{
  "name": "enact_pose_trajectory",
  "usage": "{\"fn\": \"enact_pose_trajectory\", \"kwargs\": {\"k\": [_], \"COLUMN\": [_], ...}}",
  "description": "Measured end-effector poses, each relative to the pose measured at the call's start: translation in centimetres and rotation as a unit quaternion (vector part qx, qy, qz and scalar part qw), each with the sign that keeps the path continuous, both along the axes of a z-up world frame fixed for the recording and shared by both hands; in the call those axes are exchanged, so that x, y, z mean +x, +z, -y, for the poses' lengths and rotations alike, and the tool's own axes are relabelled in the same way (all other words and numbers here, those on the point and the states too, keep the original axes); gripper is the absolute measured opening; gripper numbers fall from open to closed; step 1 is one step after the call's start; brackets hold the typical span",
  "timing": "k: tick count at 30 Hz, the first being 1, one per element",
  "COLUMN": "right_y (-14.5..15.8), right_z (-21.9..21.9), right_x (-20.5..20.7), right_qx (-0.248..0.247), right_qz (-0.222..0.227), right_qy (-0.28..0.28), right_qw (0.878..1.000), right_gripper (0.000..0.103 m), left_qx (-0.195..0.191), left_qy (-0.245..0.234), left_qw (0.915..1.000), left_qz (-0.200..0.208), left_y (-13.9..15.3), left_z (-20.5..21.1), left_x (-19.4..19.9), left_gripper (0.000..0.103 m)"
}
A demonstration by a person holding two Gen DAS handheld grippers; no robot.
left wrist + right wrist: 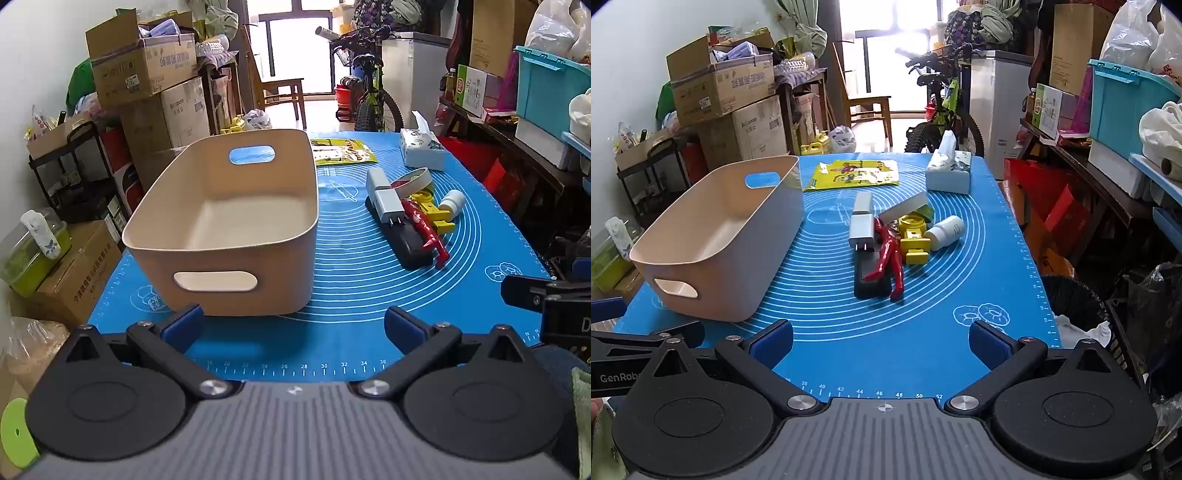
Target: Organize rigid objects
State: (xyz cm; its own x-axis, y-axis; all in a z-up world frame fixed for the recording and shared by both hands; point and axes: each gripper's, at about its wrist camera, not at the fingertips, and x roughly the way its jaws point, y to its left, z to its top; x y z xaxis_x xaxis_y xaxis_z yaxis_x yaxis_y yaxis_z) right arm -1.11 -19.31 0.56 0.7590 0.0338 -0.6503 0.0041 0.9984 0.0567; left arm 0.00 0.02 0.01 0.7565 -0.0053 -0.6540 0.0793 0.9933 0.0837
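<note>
Right wrist view, L to R: beige bin [716,240] sits empty on desk mat [923,332], rigid items w/ charger [862,230], red figure [888,254], yellow toy [915,240], white bottle [945,232] piled mid-mat, so nothing's sorted yet; left claw [293,326] & right claw [881,345] both spread wide, empty.

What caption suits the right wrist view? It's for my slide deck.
Open right gripper hovers over the blue mat; empty beige bin left, small items cluttered around a red figure.
</note>
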Motion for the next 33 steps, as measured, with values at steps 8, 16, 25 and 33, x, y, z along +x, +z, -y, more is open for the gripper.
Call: {"fn": "enact_pose_trajectory", "kwargs": {"k": [8,16,25,33], "right_y": [-0.04,-0.15,-0.24,-0.13], "right_z": [-0.07,-0.13,-0.05,-0.08], "right_x": [0.04,0.13,0.32,0.22], "right_qx": [-0.001,0.0,0.001,0.001], "right_qz": [-0.001,-0.003,-0.003,-0.002], "right_qy": [0.0,-0.001,0.0,0.001], "right_qw": [1.0,1.0,1.0,1.0], "right_gripper": [0.101,0.101,0.101,0.101], "left_qx": [0.002,0.003,-0.002,-0.004], "left_qy": [0.002,0.003,0.006,0.006], "left_qw": [1.0,1.0,0.9999,0.9999], "left_qz": [-0.001,-0.004,-0.013,-0.013], "left_y": [0.03,-0.19,-0.53,-0.5], "left_z": [0.01,0.09,-0.16,-0.19], "left_x": [-0.11,0.05,0.44,0.42], "left_gripper": [0.103,0.103,0.103,0.103]}}
